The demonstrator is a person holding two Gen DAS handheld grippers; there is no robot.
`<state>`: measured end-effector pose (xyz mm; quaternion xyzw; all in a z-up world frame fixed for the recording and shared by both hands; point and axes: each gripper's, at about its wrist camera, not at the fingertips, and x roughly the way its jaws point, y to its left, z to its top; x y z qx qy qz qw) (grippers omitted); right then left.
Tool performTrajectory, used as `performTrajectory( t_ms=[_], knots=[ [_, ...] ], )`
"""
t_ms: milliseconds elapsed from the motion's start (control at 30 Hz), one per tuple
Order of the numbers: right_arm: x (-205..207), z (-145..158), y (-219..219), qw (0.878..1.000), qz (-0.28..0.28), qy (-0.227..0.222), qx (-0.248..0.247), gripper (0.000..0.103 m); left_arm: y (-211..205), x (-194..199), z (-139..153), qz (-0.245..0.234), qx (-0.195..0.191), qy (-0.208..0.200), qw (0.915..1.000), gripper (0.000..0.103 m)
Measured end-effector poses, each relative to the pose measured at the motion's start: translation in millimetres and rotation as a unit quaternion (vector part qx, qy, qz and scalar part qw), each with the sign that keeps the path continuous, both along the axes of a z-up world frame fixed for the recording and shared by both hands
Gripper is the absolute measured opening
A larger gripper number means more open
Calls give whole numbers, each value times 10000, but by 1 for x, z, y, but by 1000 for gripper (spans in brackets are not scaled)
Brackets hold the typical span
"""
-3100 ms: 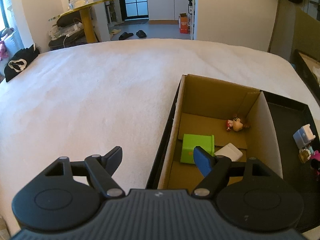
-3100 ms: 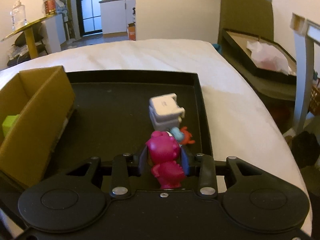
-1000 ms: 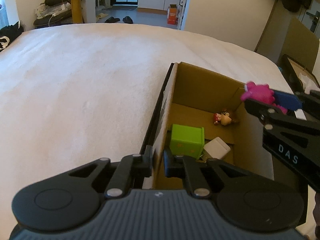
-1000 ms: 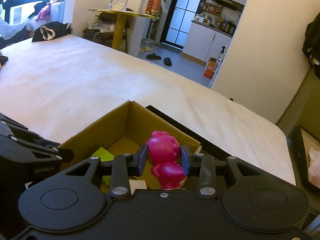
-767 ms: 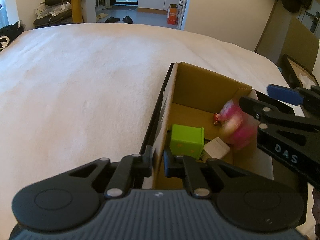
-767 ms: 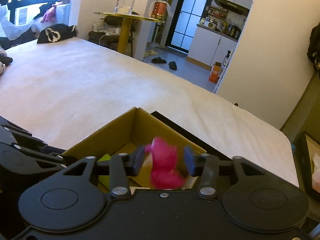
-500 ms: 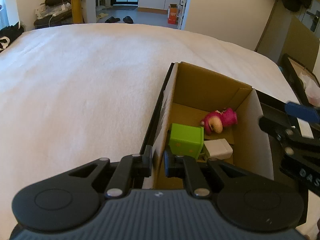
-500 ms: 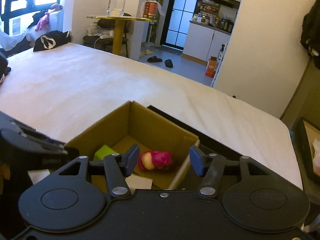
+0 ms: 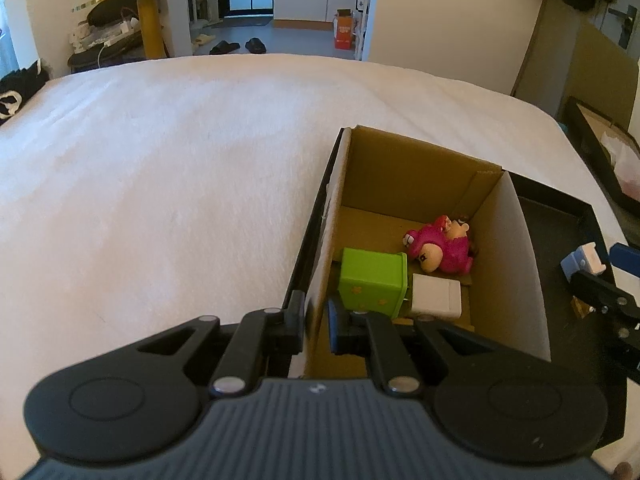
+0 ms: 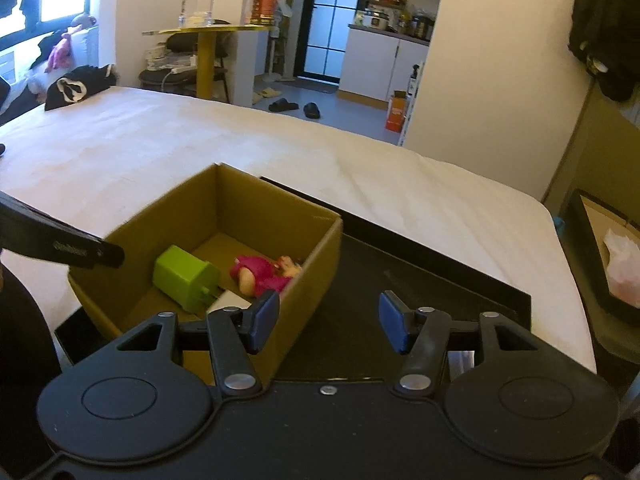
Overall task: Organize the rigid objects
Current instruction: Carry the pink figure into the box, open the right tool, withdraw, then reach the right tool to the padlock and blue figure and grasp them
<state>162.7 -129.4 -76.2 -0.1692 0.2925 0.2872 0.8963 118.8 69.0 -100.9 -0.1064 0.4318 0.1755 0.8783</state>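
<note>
A cardboard box stands at the left end of a black tray on the white bed. Inside lie a pink toy figure, a green cube, a white block and a small figure behind the pink one. My left gripper is shut on the box's near left wall. My right gripper is open and empty, over the tray just right of the box. From there the pink toy and the green cube show inside the box.
A white and blue toy sits on the tray to the right of the box. Another dark tray with a plastic bag is off the bed at far right. A black mask lies at the bed's far left.
My right gripper opened and the pink toy dropped into the box, landing on its side. That gripper then drew away to the right. My left gripper kept its hold on the box wall.
</note>
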Motion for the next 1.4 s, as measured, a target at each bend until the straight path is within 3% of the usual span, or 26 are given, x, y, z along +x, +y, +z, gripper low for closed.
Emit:
performTrajectory(
  t_ms=[500,533,600,700,900,1167,1300,1400],
  knots=[
    [25,-32,-55,9976,-572,355,172,55,-13,6,4,16,464,252,9986,16],
    [27,-35,-60,9974,-604,370,163,55,-12,6,4,26,467,273,9985,18],
    [32,-42,-69,9966,-686,434,171,55,-13,7,4,68,534,326,9980,39],
    [42,-52,-83,9949,-828,538,206,55,-16,7,7,127,735,339,9966,57],
    [59,-67,-101,9931,-973,620,229,58,-19,5,11,291,930,318,9947,68],
    [72,-83,-110,9923,-991,705,212,61,-22,5,14,334,1054,201,9937,74],
    [73,-88,-110,9932,-975,628,138,73,-22,4,14,408,1084,209,9931,79],
    [79,-93,-113,9922,-1021,687,214,73,-23,5,14,424,1136,216,9924,82]
  ],
)
